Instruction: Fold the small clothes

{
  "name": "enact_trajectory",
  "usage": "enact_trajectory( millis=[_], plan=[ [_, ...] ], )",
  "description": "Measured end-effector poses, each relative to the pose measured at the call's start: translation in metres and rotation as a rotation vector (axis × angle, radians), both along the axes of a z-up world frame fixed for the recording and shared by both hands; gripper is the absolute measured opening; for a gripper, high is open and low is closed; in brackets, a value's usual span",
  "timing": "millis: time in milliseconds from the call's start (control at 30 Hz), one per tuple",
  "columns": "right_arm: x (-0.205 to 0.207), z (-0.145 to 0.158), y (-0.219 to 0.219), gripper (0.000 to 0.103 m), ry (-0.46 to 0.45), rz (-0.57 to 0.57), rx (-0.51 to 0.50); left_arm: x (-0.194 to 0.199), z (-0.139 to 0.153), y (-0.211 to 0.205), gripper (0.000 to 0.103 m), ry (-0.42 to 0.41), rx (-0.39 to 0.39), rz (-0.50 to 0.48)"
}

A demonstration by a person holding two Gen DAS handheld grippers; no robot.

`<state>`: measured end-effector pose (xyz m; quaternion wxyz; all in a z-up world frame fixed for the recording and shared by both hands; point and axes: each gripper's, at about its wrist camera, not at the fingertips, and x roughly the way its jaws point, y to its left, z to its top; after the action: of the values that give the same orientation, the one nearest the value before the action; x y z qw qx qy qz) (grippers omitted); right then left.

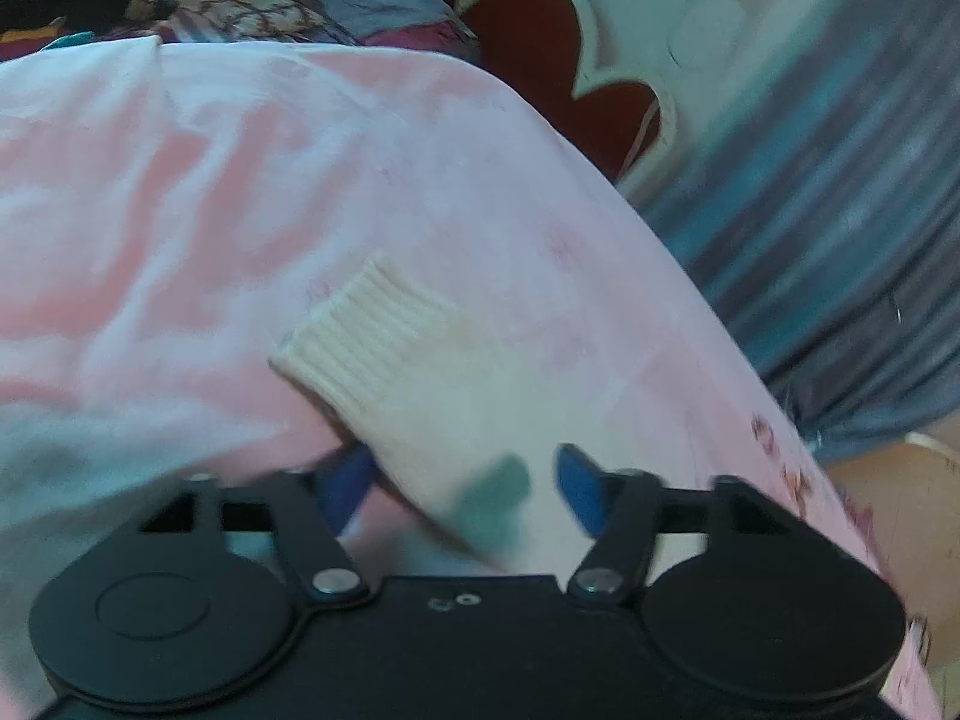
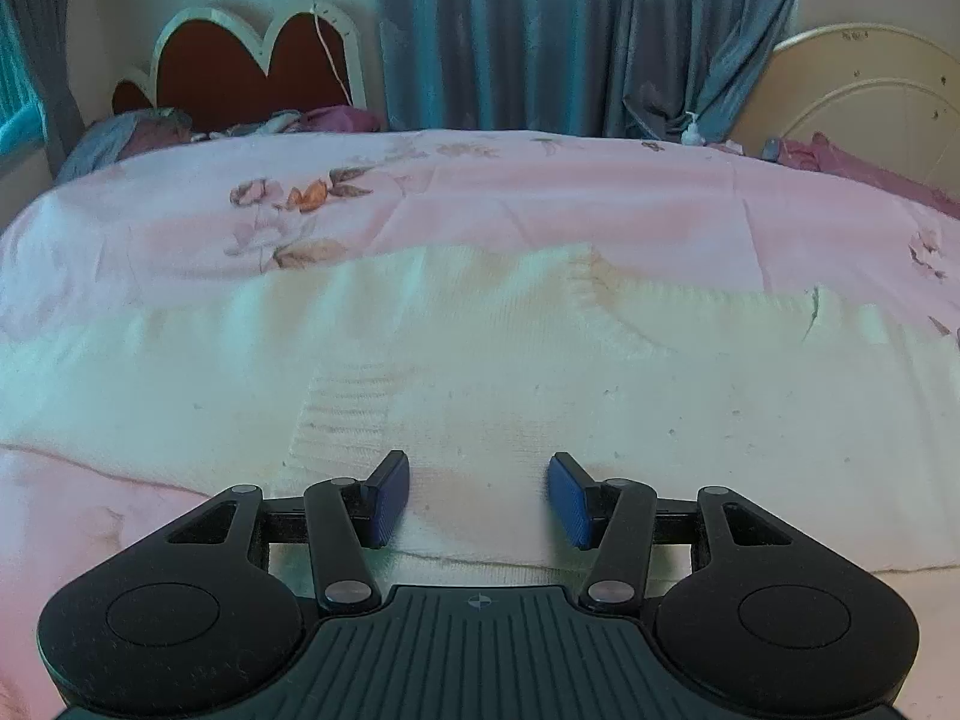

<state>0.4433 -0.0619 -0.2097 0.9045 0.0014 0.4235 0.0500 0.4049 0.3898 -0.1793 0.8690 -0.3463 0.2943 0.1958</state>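
Between your left gripper's (image 1: 465,489) blue fingers (image 1: 579,492), low in the left wrist view, a cream knit sleeve (image 1: 384,336) is lying. Those fingers are standing apart, and the blur is hiding whether they are pinching it. Low in the right wrist view, your right gripper (image 2: 478,498) is holding its fingers (image 2: 389,495) apart over the cream sweater (image 2: 480,372), gripping nothing. That sweater is lying flat across the pink bedspread (image 2: 540,192), with blue curtains (image 2: 570,30) hanging at the top.
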Motion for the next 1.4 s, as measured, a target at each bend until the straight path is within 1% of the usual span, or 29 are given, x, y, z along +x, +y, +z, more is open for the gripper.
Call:
enact_trajectory(
  millis=[33, 67, 100, 133, 167, 233, 267, 300, 333, 367, 467, 500, 567, 633, 733, 800, 867, 967, 1067, 1100, 1133, 1167, 1200, 1233, 1267, 1300, 1333, 1400],
  plan=[
    [0.000, -0.001, 0.002, 0.051, -0.005, 0.002, -0.010, 0.001, -0.001, 0.001, 0.037, -0.003, 0.002, 0.010],
    [0.001, -0.002, 0.003, 0.051, -0.008, 0.002, -0.016, 0.002, -0.002, 0.002, 0.028, -0.002, 0.004, 0.019],
    [0.002, -0.002, 0.003, 0.051, -0.008, 0.000, -0.018, 0.003, -0.003, 0.001, 0.009, -0.001, 0.001, 0.024],
    [0.002, -0.002, 0.003, 0.051, -0.005, -0.002, -0.019, 0.003, -0.005, 0.002, 0.007, -0.002, -0.014, 0.025],
    [0.002, -0.001, 0.002, 0.051, -0.003, -0.006, -0.015, 0.002, -0.005, 0.002, 0.006, -0.011, -0.020, 0.027],
    [0.001, 0.000, -0.001, 0.051, -0.006, -0.027, 0.014, 0.001, 0.002, -0.005, 0.006, -0.033, 0.012, 0.008],
    [0.000, -0.003, -0.001, 0.051, -0.007, -0.028, 0.012, 0.001, 0.008, -0.010, 0.005, -0.050, 0.034, -0.012],
    [0.000, -0.004, 0.002, 0.051, -0.012, -0.014, -0.009, 0.001, 0.015, -0.017, 0.005, -0.066, 0.051, -0.037],
    [0.000, -0.003, 0.005, 0.051, -0.011, 0.002, -0.032, 0.002, 0.022, -0.024, 0.005, -0.086, 0.062, -0.066],
    [0.002, 0.000, 0.003, 0.051, 0.000, 0.002, -0.022, 0.004, 0.029, -0.031, 0.005, -0.106, 0.074, -0.097],
    [0.000, 0.011, -0.014, 0.051, -0.008, -0.048, 0.076, 0.012, 0.056, -0.068, 0.005, -0.167, 0.126, -0.231],
    [-0.003, 0.014, -0.019, 0.051, -0.016, -0.059, 0.091, 0.014, 0.064, -0.083, 0.005, -0.183, 0.133, -0.276],
    [-0.010, 0.023, -0.032, 0.051, -0.035, -0.070, 0.119, 0.021, 0.078, -0.119, 0.005, -0.214, 0.146, -0.377],
    [-0.018, 0.030, -0.046, 0.051, -0.045, -0.076, 0.128, 0.030, 0.087, -0.160, 0.005, -0.236, 0.140, -0.483],
    [-0.028, 0.037, -0.074, 0.051, -0.055, -0.097, 0.146, 0.041, 0.091, -0.223, 0.005, -0.249, 0.143, -0.619],
    [-0.035, 0.040, -0.099, 0.051, -0.060, -0.125, 0.160, 0.049, 0.089, -0.270, 0.005, -0.242, 0.139, -0.706],
    [-0.042, 0.042, -0.122, 0.051, -0.059, -0.150, 0.169, 0.056, 0.080, -0.316, 0.005, -0.223, 0.138, -0.788],
    [-0.054, 0.044, -0.160, 0.051, -0.057, -0.189, 0.174, 0.064, 0.060, -0.378, 0.006, -0.173, 0.143, -0.886],
    [-0.062, 0.043, -0.190, 0.052, -0.048, -0.222, 0.197, 0.066, 0.036, -0.419, 0.012, -0.094, 0.168, -0.948],
    [-0.064, 0.043, -0.198, 0.052, -0.043, -0.226, 0.207, 0.066, 0.029, -0.426, 0.020, -0.069, 0.177, -0.953],
    [-0.066, 0.043, -0.205, 0.052, -0.036, -0.223, 0.216, 0.063, 0.024, -0.433, 0.026, -0.045, 0.181, -0.960],
    [-0.068, 0.042, -0.208, 0.052, -0.034, -0.218, 0.223, 0.063, 0.021, -0.436, 0.028, -0.024, 0.180, -0.961],
    [-0.069, 0.042, -0.209, 0.052, -0.035, -0.212, 0.229, 0.062, 0.020, -0.434, 0.038, -0.016, 0.174, -0.960],
    [-0.069, 0.042, -0.210, 0.052, -0.034, -0.207, 0.238, 0.053, 0.023, -0.435, 0.055, -0.022, 0.175, -0.963],
    [-0.069, 0.042, -0.212, 0.052, -0.031, -0.200, 0.254, 0.047, 0.026, -0.432, 0.063, -0.037, 0.194, -0.956],
    [-0.069, 0.042, -0.213, 0.052, -0.024, -0.195, 0.278, 0.042, 0.032, -0.425, 0.075, -0.056, 0.220, -0.935],
    [-0.069, 0.040, -0.213, 0.052, -0.018, -0.191, 0.310, 0.035, 0.036, -0.418, 0.079, -0.077, 0.250, -0.911],
    [-0.066, 0.038, -0.213, 0.052, -0.001, -0.179, 0.366, 0.026, 0.043, -0.405, 0.079, -0.076, 0.294, -0.881]
  ],
)
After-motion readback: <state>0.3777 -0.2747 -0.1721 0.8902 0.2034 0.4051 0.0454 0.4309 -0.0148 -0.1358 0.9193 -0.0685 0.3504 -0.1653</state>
